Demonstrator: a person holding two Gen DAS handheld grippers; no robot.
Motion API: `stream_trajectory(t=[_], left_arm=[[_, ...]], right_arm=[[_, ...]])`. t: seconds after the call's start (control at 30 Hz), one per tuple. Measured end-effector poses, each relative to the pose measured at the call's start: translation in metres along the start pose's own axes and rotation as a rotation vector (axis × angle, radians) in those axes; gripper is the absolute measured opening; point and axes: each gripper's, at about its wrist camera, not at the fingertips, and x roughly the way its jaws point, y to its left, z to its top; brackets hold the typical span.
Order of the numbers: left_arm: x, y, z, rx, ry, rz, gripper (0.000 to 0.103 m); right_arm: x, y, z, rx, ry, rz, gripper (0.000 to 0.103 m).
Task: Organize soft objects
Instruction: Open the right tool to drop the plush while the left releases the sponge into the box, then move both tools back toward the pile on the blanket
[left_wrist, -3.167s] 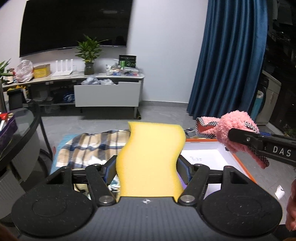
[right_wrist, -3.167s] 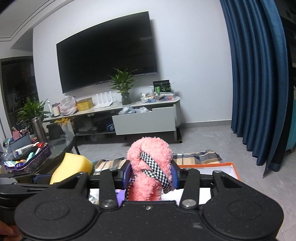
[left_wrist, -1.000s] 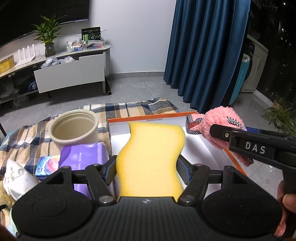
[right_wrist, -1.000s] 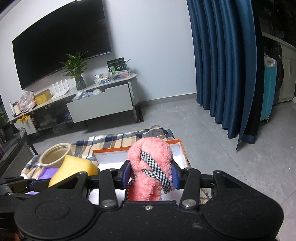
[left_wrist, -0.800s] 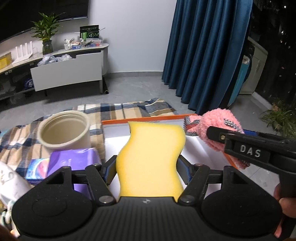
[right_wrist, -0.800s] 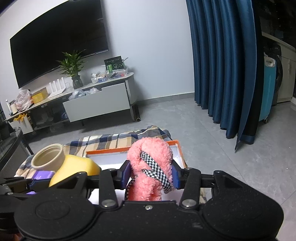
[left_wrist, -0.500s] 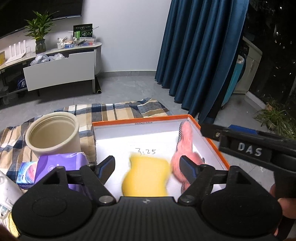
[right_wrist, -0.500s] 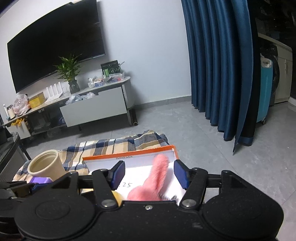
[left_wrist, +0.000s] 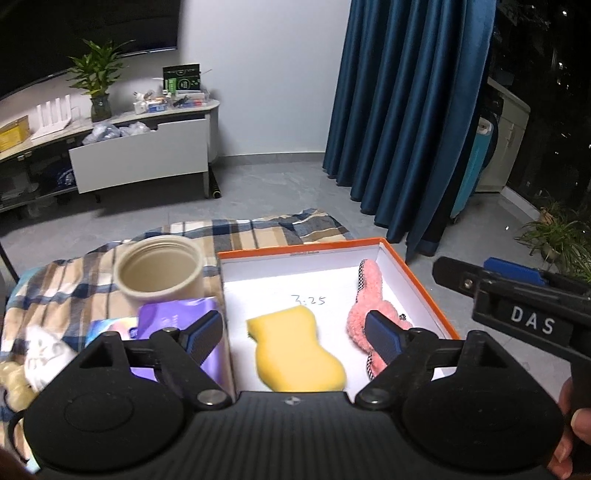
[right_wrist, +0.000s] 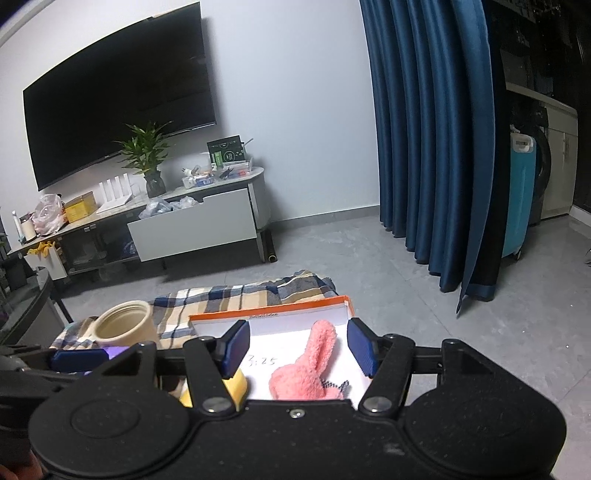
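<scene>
Sponge (left_wrist: 299, 350) and pink slipper (left_wrist: 369, 314) both lie in the orange-rimmed box (left_wrist: 424, 284), side by side, well apart. Left claw (left_wrist: 295, 332) is opening, nothing between its pads; right claw (right_wrist: 295, 345) hangs wide and empty over the slipper. Drop-off looks finished. Next, I reckon, comes the white cloth (left_wrist: 44, 354) on the plaid blanket (left_wrist: 74, 288), beside the cream jar (left_wrist: 159, 269): reach left, pinch softly.

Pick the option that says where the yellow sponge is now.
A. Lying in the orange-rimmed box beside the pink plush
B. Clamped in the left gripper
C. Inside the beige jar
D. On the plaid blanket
A: the yellow sponge lies on the floor of the orange-rimmed box beside the pink plush, free of any gripper.
</scene>
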Motion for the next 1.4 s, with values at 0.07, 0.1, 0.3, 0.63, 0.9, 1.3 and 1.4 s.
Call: stream_trajectory(t=[0.07,0.1,0.3,0.63,0.9,1.3,1.4], left_arm=[[-0.006,0.002,-0.001,-0.001,-0.003,0.012,0.087],[-0.009,0.003,-0.002,-0.001,-0.006,0.017,0.087],[-0.027,0.01,-0.006,0.001,-0.033,0.038,0.087],[-0.047,0.024,-0.016,-0.014,-0.056,0.07,0.087],[-0.06,0.044,-0.025,-0.037,-0.06,0.091,0.087],[-0.081,0.069,-0.036,-0.066,-0.07,0.143,0.087],[-0.085,0.075,-0.039,-0.077,-0.071,0.15,0.087]], right_arm=[[-0.007,0.003,-0.001,-0.002,0.005,0.003,0.071],[-0.011,0.005,-0.002,-0.005,0.004,0.007,0.071],[-0.028,0.021,-0.005,-0.022,-0.007,0.037,0.071],[-0.046,0.044,-0.008,-0.038,-0.014,0.082,0.071],[-0.05,0.064,-0.012,-0.06,-0.004,0.122,0.071],[-0.05,0.098,-0.02,-0.1,0.015,0.18,0.071],[-0.049,0.106,-0.023,-0.111,0.022,0.194,0.071]])
